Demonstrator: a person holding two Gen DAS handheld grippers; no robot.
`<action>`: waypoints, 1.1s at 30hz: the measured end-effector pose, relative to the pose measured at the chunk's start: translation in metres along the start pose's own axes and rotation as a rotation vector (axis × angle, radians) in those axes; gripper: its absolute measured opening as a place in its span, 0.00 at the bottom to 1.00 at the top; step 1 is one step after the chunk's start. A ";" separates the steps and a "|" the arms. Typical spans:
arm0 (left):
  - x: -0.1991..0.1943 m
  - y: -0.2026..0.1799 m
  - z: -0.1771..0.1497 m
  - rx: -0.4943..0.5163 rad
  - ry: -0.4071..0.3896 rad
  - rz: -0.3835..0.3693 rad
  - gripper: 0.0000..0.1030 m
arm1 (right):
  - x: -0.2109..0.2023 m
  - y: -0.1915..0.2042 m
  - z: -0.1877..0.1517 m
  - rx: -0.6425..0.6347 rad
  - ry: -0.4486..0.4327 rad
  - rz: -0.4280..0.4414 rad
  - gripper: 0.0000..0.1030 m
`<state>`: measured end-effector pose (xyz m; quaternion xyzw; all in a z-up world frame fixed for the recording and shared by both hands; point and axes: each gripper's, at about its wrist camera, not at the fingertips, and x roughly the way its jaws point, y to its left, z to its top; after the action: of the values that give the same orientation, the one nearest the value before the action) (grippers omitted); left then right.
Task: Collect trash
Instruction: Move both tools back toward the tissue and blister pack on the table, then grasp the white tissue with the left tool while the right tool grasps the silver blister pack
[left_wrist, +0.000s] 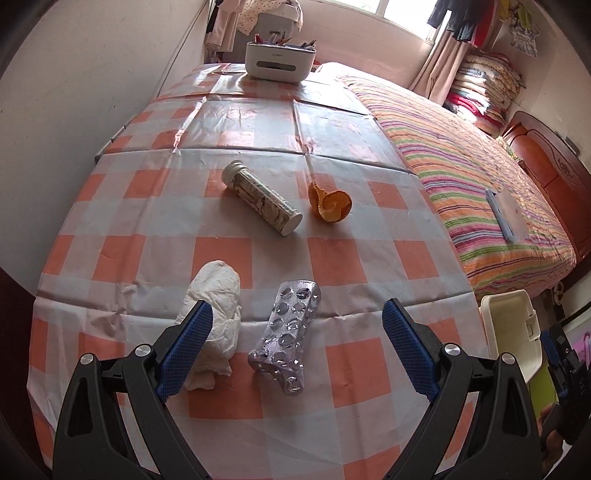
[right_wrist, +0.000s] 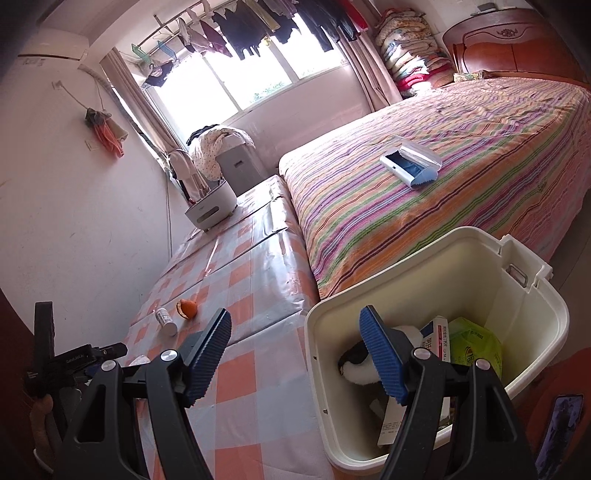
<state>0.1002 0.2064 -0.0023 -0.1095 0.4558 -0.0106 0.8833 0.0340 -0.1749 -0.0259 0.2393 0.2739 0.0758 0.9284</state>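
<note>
In a bedroom, we work through trash scattered on a counter (left_wrist: 354, 110) draped in an orange-and-white checked cloth. Our left gripper (left_wrist: 297, 341) hangs over the near end with its fingers (left_wrist: 186, 349) spread wide and nothing between the pads; a spent foil blister pack (left_wrist: 290, 338) lies on the cloth in the gap, and a crumpled white tissue (left_wrist: 216, 295) lies partly behind the left finger. Farther along lie a capped tube (left_wrist: 260, 197) on its side and, just beside it, a curl of orange peel (left_wrist: 330, 205).

Our right gripper (right_wrist: 299, 356) is also spread and empty, poised at the rim of the cream bin (right_wrist: 532, 325), which stands off the counter's corner beside the striped bed (right_wrist: 480, 147). Inside are a medicine carton (right_wrist: 437, 338), a green wrapper (right_wrist: 476, 343) and a black-and-white piece we cannot identify.

We judge the job partly done, four pieces remaining, with the blister pack or tissue next. That calls for lowering the left fingers to straddle one piece alone, closing on its edges, then carrying it across to the bin.
</note>
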 end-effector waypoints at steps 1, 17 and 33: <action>0.002 0.007 0.001 -0.025 0.011 -0.004 0.89 | 0.003 0.006 -0.003 -0.015 0.012 0.011 0.68; 0.048 0.057 0.005 -0.114 0.173 0.031 0.88 | 0.029 0.064 -0.037 -0.155 0.117 0.089 0.68; 0.050 0.068 0.003 -0.128 0.150 0.073 0.40 | 0.091 0.136 -0.059 -0.183 0.347 0.198 0.68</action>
<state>0.1268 0.2678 -0.0547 -0.1480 0.5240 0.0427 0.8377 0.0765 -0.0072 -0.0463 0.1632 0.3970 0.2310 0.8732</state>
